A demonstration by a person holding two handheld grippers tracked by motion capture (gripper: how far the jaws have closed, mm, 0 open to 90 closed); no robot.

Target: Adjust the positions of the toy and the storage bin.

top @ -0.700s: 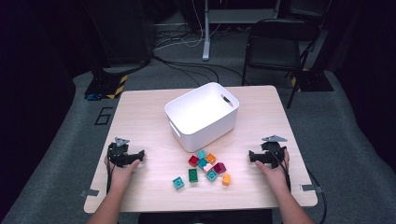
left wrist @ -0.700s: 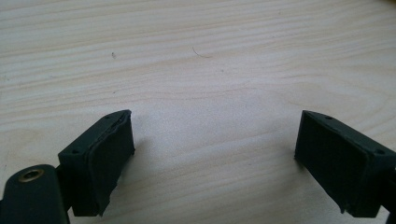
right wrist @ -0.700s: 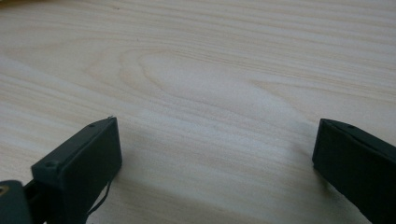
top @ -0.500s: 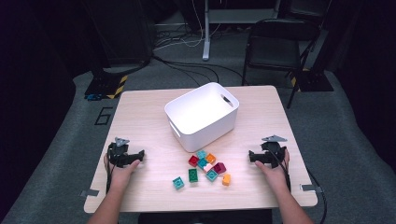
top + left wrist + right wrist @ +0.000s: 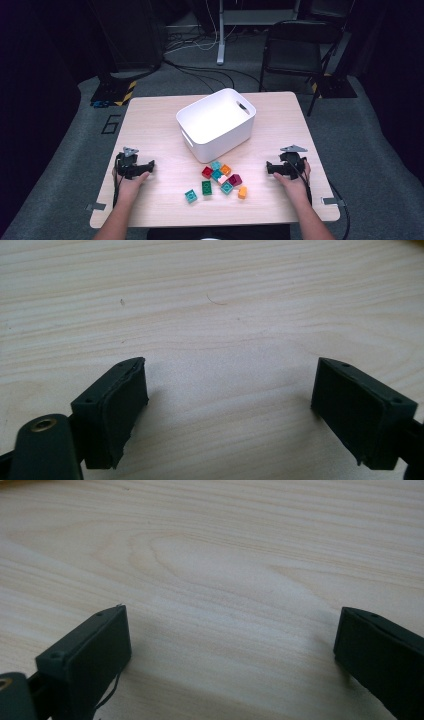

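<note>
Nothing's really started yet. Left claw and right claw both rest on the counter with jaws spread apart and empty. The blocks sit loose between the two claws, and the white bin just beyond them looks empty, so every block is left to go.

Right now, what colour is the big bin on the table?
White; the bin shows best in the high view.

Small toy blocks lay clustered on table, just in front of white bin: red, teal, orange, magenta, green. One teal block sat slightly apart, left.
</note>
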